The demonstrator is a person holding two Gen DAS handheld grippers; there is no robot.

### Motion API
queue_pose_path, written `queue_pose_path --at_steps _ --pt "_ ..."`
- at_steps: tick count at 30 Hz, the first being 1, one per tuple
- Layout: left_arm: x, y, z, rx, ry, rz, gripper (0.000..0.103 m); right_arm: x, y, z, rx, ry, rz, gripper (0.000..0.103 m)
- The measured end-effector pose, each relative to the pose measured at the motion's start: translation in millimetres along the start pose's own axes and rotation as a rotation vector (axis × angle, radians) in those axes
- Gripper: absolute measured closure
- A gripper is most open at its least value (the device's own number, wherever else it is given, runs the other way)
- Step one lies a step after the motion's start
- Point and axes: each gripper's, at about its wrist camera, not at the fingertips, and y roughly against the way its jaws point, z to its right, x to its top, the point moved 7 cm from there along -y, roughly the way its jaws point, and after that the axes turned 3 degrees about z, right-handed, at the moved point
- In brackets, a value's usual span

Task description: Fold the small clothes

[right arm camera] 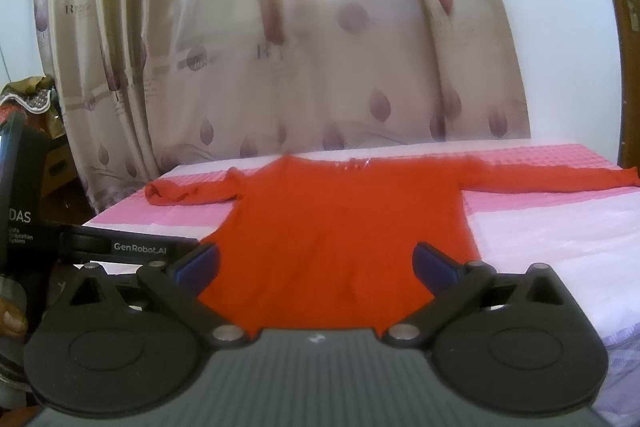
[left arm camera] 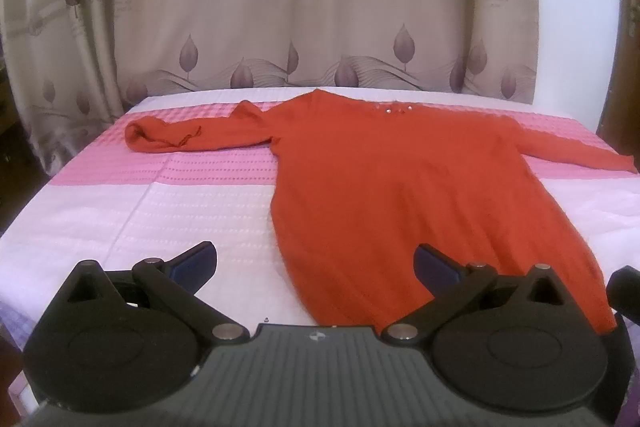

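While we hold both tongs above the near edge of the bed (left arm camera: 120,211), the sweater (left arm camera: 380,187) lies flat there. Left tongs (left arm camera: 316,263) and right tongs (right arm camera: 316,263) gape apart, empty.

A bedroom in a home. Shown by a bed (left arm camera: 120,211) under a pink and white sheet, long beige curtains (left arm camera: 256,39) printed with leaves and the word "love" hanging just behind it, a plain white wall (right arm camera: 560,27), and a brown wooden door frame (right arm camera: 624,39) at the right edge.
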Motion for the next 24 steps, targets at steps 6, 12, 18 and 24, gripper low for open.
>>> queue_pose_path --at_steps 6,12,18,24 --pt "-1.0 -0.5 -2.3 -0.001 -0.001 -0.002 0.000 -1.3 -2.1 0.7 0.006 -0.002 -0.009 0.000" --pt "4.2 -13.0 -19.7 0.037 -0.017 0.018 0.000 -2.1 -11.4 3.6 0.016 0.000 -0.033 0.000" --pt "25.6 -51.6 -73.3 0.142 -0.050 0.071 0.002 -3.9 -26.5 6.8 0.016 -0.005 -0.061 0.000" --pt "52.4 -114.9 -135.9 0.307 -0.166 0.121 0.017 -13.6 -48.0 11.1 0.019 -0.018 -0.114 0.000"
